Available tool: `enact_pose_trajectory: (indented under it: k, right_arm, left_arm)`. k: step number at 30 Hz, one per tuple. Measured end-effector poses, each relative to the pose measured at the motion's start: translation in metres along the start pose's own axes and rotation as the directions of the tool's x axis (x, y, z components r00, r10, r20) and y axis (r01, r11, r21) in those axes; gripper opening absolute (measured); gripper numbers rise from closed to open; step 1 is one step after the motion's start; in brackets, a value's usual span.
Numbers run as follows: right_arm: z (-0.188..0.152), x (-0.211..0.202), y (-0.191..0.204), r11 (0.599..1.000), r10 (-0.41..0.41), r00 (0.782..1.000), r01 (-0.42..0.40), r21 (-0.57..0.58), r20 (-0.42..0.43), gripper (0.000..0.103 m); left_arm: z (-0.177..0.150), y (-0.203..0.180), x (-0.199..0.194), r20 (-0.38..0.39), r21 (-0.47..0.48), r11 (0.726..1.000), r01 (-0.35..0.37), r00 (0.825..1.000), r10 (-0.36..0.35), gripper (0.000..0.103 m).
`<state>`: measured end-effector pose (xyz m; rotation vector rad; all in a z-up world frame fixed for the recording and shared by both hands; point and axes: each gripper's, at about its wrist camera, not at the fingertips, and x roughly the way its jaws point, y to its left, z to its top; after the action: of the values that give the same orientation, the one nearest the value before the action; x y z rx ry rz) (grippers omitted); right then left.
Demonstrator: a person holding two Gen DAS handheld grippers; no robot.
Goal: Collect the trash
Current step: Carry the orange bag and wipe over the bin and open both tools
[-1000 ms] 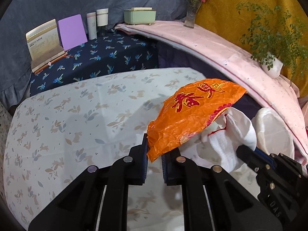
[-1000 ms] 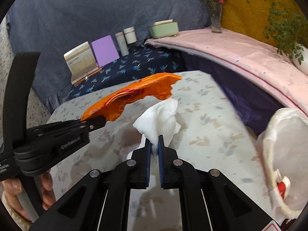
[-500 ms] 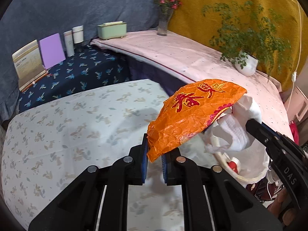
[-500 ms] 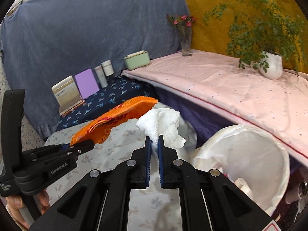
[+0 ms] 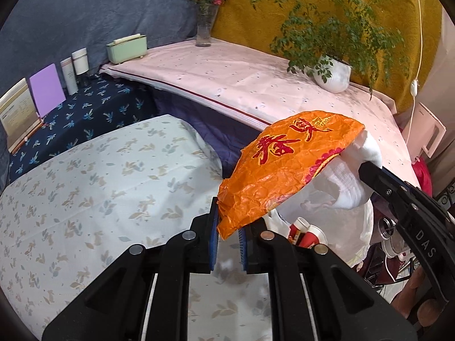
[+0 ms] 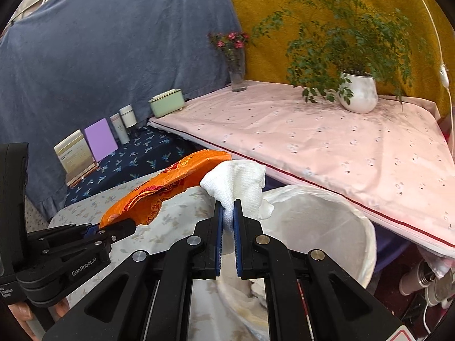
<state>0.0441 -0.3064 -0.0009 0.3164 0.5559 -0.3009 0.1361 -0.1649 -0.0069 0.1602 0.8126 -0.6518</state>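
The left gripper (image 5: pixel 228 234) has its jaws closed on the corner of an orange wrapper (image 5: pixel 287 167). The wrapper is crinkly, with red writing on top. It sticks up and out from the jaws, in the air, past the edge of the worktop (image 5: pixel 99 187) with the leafy cloth.

The right gripper (image 6: pixel 226 221) has its jaws closed on a white paper towel (image 6: pixel 239 184). The towel is bunched up and pokes out above the jaws. It is just beside the far end of the orange wrapper, and the two look like they touch.

Under both of them is a white trash bag (image 6: pixel 321 221), wide open at the top. It sits low, between the leafy worktop and a pink-covered shelf (image 6: pixel 327 142). Some trash is already inside. In the left view a red and white thing (image 5: pixel 303 231) shows in the bag, just under the wrapper.

On the pink shelf stand a plant in a white pot (image 6: pixel 358 92), a glass vase with small red flowers (image 6: pixel 236 68) and a pale green box (image 6: pixel 166 105). Farther back, on a dark blue cloth with leaf prints (image 5: pixel 85 113), are a purple card (image 5: pixel 47 89), an open book on a stand (image 5: pixel 18 113) and two white bottles (image 5: pixel 74 68). A blue cloth and a yellow cloth hang behind everything.
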Motion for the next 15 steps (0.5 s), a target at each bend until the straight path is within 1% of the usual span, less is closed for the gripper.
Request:
enact_pose_trajectory:
  k: [10,15]
  right_arm:
    - [-0.006,-0.002,-0.046,0.997,-0.053,0.998,0.054,0.052,-0.014,0.007]
    - [-0.011,-0.005,-0.062,0.994,-0.075,0.997,0.076,0.078,-0.012,0.007]
  left_arm:
    - [-0.002,-0.041,0.024,-0.049,0.050,0.998,0.030,0.998,-0.027,0.012]
    - [-0.004,-0.053,0.036,-0.076,0.062,0.997,0.037,0.997,-0.033,0.012]
